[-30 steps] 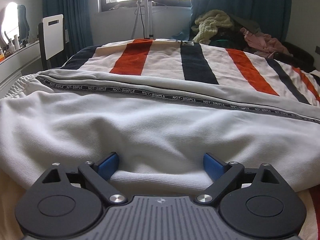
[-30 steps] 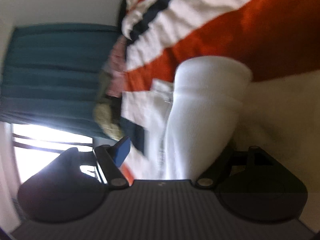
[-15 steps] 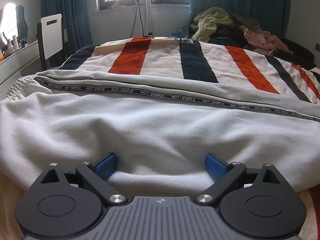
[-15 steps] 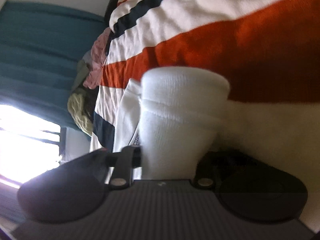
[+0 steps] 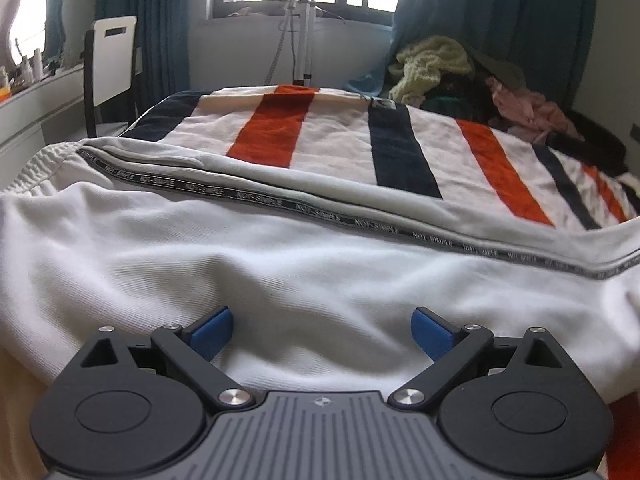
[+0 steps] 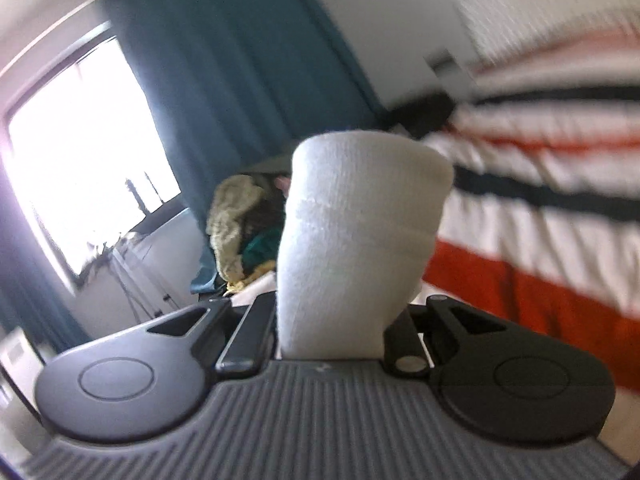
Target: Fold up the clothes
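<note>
Risk, right side: the right gripper [image 6: 332, 312] pinches a thick rib-knit cuff [image 6: 360, 232] of the garment; the roll is bulky and stands tall past the fingers, so a quick swing could, I judge, let it slide out. The right view is blurred, which suggests fast motion.
Risk, left side: the left gripper [image 5: 322, 330] is spread wide, its blue pads [image 5: 210, 330] pressing the cloth without holding it. If the right side pulls hard, the body could drag across the bed [image 5: 272, 124] and bunch instead of folding cleanly.
Risk, alignment: the cloth between the pads is already rumpled; creases may get folded in.
Garment: white sweat trousers [image 5: 280, 264], soft ribbed knit, with a black tape [image 5: 256, 196] printed "NOT-SIMPLE" running along the side.
Position: spread lengthwise across the near edge of the bed, on a blanket striped in orange, navy and cream; elastic waistband [image 5: 36, 164] at far left.
Other: a heap of clothes [image 5: 436, 64] lies well apart at the far end, under the window.
</note>
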`<state>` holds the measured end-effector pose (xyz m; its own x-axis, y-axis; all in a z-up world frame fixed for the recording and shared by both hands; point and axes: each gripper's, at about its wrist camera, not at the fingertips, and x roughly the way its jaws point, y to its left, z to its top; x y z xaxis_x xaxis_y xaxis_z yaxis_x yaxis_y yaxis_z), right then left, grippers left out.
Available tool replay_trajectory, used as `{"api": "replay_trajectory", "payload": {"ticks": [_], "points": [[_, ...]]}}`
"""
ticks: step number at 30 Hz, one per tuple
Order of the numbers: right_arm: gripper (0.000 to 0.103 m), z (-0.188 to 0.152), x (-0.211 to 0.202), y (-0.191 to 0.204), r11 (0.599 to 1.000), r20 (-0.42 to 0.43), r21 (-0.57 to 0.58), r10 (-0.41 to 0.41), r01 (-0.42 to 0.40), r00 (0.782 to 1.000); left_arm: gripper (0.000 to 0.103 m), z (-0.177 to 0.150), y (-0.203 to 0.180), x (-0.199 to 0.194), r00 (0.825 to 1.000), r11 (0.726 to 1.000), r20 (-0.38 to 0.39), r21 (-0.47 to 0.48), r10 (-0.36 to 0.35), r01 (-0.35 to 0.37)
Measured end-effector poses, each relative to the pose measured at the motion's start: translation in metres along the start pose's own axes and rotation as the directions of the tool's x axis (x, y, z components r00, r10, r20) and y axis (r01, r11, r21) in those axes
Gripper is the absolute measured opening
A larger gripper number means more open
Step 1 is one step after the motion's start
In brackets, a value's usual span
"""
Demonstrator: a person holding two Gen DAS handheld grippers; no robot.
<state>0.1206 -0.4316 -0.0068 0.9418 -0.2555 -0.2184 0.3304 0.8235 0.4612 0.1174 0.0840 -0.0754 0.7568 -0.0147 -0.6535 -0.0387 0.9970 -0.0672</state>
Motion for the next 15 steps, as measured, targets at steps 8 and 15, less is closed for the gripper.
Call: {"api": "replay_trajectory", "payload": {"ticks": [8, 15], "points": [[0.016, -0.052, -0.040, 0.151, 0.901, 0.065, -0.409, 0.189, -0.147, 0.980, 0.097, 0.013, 0.017, -0.011, 0.999, 0.999, 0.042, -0.036, 0.025, -0.024], [0.016, -0.197, -0.059, 0.242, 0.688, -0.157, -0.645, 0.306, -0.332, 0.939, 0.098, 0.022, 0.070, -0.020, 0.997, 0.966, 0.079, -0.258, -0.003, 0.023]]}}
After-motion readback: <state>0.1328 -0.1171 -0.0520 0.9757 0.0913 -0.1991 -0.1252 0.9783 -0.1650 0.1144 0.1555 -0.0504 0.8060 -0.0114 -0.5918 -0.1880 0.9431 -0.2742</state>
